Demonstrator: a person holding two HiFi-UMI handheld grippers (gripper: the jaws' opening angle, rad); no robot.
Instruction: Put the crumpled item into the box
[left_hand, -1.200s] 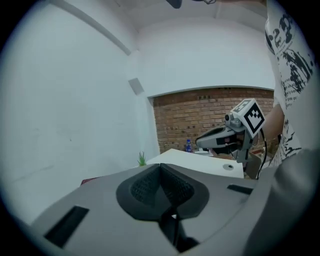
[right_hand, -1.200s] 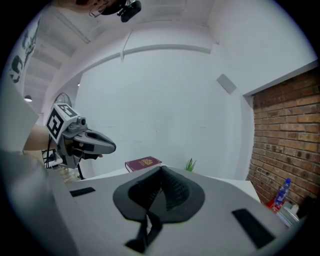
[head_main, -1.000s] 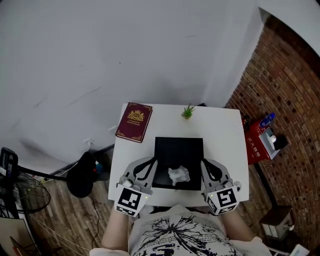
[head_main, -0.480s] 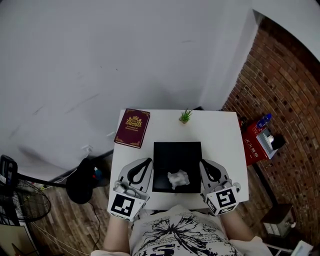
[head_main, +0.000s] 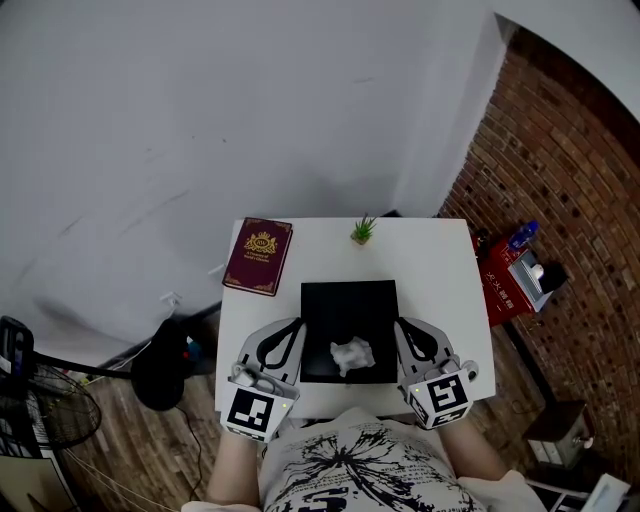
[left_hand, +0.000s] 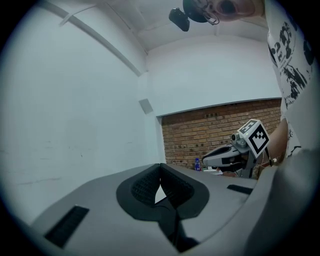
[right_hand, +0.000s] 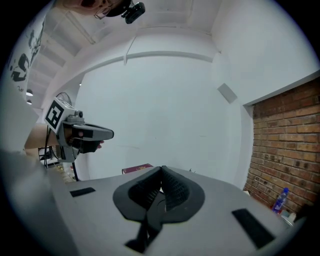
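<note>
In the head view a black square box (head_main: 349, 305) sits in the middle of the white table (head_main: 435, 265). A crumpled white item (head_main: 350, 355) lies within the box's outline, close to its near edge. My left gripper (head_main: 292, 326) rests just left of the box and my right gripper (head_main: 402, 326) just right of it, with the crumpled item between them. Neither touches the item. In the left gripper view the left gripper (left_hand: 160, 171) is shut on nothing, and in the right gripper view the right gripper (right_hand: 161, 173) is also shut on nothing.
A maroon book (head_main: 258, 256) lies at the table's far left corner and a small green plant (head_main: 362, 230) stands at the far edge. A red case with a bottle (head_main: 512, 272) is on the floor to the right by the brick wall. A dark bag (head_main: 165, 362) lies on the floor to the left.
The head camera has shifted a little, so the table sits slightly higher and further left in view. Both grippers stay beside the box, and the crumpled item has not moved.
</note>
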